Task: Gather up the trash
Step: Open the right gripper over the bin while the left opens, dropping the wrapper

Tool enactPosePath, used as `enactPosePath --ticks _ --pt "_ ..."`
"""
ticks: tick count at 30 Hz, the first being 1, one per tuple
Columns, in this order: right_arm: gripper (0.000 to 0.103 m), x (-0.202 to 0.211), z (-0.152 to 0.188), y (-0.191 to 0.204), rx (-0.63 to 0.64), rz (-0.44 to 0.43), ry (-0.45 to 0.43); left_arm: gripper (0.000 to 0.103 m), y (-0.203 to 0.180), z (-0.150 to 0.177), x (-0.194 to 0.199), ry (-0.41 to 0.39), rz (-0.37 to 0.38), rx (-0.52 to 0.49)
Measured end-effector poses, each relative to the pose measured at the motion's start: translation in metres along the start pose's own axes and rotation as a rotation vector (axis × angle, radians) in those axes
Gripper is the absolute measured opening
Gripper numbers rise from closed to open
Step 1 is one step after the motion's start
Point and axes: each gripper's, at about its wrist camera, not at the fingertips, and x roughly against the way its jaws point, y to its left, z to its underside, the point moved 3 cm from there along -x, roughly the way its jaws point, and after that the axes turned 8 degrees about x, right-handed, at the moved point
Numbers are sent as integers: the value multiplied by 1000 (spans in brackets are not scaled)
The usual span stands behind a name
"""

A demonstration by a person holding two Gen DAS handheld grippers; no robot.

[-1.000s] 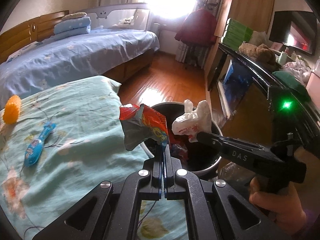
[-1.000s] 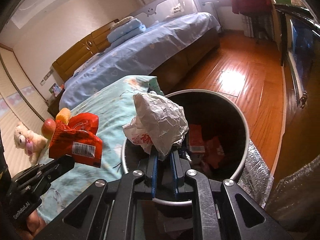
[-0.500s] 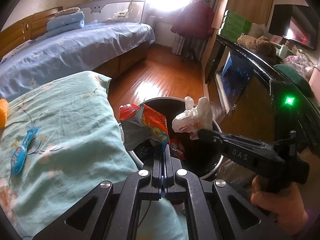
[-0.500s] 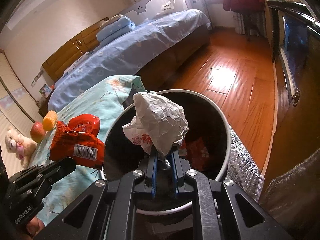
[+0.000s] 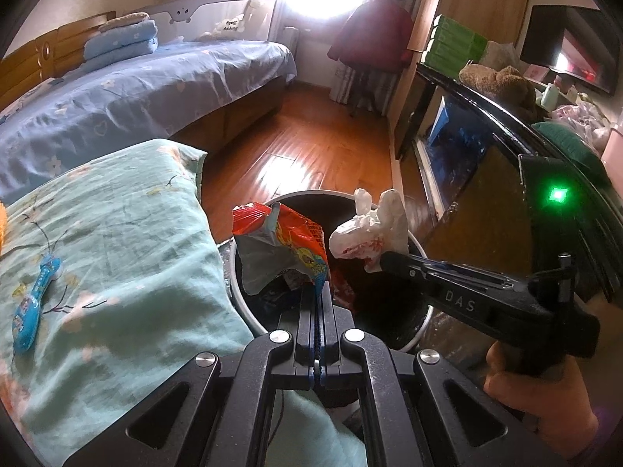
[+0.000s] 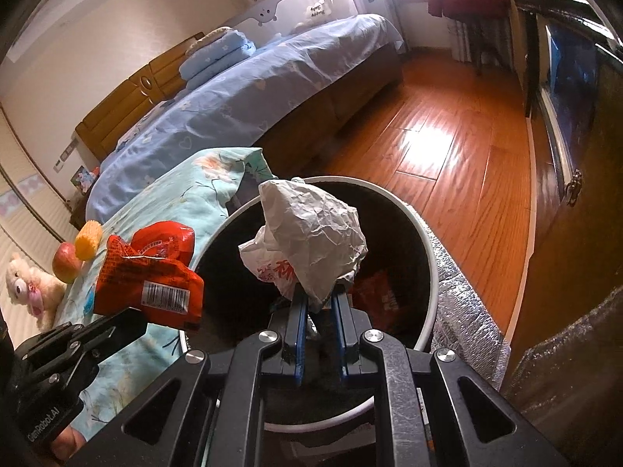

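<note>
My left gripper (image 5: 318,292) is shut on a red snack wrapper (image 5: 284,249) and holds it over the near rim of the round black trash bin (image 5: 422,247). In the right wrist view the same wrapper (image 6: 150,276) hangs at the left, beside the bin's white rim (image 6: 428,249). My right gripper (image 6: 318,299) is shut on a crumpled white plastic bag (image 6: 311,245) with red print, held above the bin's dark opening. In the left wrist view that bag (image 5: 370,233) shows at the tip of the right gripper (image 5: 385,258). Red wrappers (image 6: 377,292) lie inside the bin.
A bed edge with a teal floral cover (image 5: 117,241) lies left of the bin, bearing a blue toy (image 5: 33,311). An apple (image 6: 66,260), a yellow toy (image 6: 88,239) and a plush toy (image 6: 27,292) rest farther back. A dark cabinet (image 5: 486,163) stands right; wooden floor (image 6: 447,148) lies beyond.
Both grippers have shifted toward the bin with their loads; the bin now sits more directly under the white bag, and the wrapper is over its near rim.
</note>
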Motion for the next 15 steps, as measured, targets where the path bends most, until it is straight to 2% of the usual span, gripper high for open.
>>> enactPosePath --ticks 9,11,12,15 --pt "16 -1 -3 -3 -7 4 0 0 -1 -1 -3 7 11 1" --pt "16 -1 -3 -4 -12 4 1 3 0 -1 -2 5 10 9" --pt "16 0 -3 -4 -13 5 1 5 1 -2 -2 3 6 13" --pt "18 1 -3 -5 -20 7 0 30 6 0 2 -5 -14 28"
